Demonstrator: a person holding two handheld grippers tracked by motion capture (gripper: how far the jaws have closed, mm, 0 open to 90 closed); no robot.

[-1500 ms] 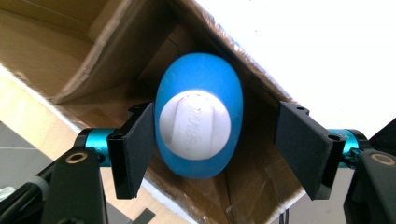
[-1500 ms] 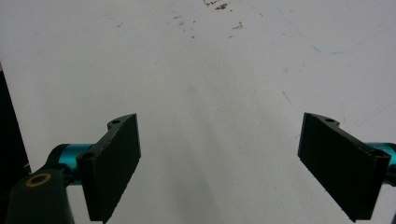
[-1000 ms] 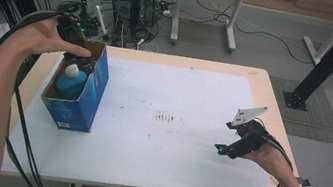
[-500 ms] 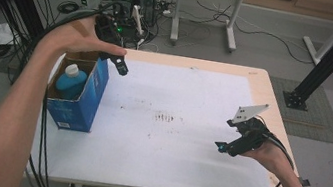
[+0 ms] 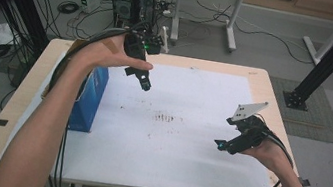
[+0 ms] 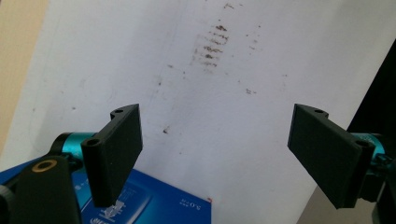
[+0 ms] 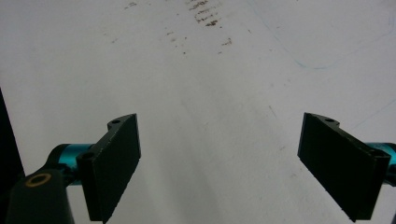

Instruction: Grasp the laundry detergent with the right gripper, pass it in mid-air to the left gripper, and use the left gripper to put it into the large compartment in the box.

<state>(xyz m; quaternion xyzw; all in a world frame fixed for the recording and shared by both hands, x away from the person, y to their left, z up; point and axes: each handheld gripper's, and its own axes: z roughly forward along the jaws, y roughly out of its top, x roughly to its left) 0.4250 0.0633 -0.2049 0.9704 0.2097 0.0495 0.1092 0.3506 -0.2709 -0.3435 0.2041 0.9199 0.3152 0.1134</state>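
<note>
High view: the left gripper (image 5: 144, 84) hangs above the white sheet (image 5: 193, 103) that covers most of the desk (image 5: 275, 98), just to the right of the blue carton (image 5: 89, 96), and it points down toward the paper. The carton stands near the desk's left edge, partly hidden behind the person's left forearm (image 5: 58, 107). The gripper is clear of the carton and touches nothing.

In the left gripper view the two black jaws stand spread well apart, with bare white sheet and a patch of brown smudges (image 6: 209, 49) showing between them; nothing is held. Its jaws have just been opening, and no object lies between them. A corner of the blue carton (image 6: 154, 203) shows at the bottom of that view, below and behind the left jaw.

The right gripper (image 5: 221, 145) sits low over the right part of the white sheet, held in the right hand (image 5: 266, 152), with its grey three-cornered plate (image 5: 249, 110) standing up above it. In the right gripper view its jaws are likewise spread wide with only paper between them, and it grasps nothing. It is well apart from the carton and from the left gripper.
</note>
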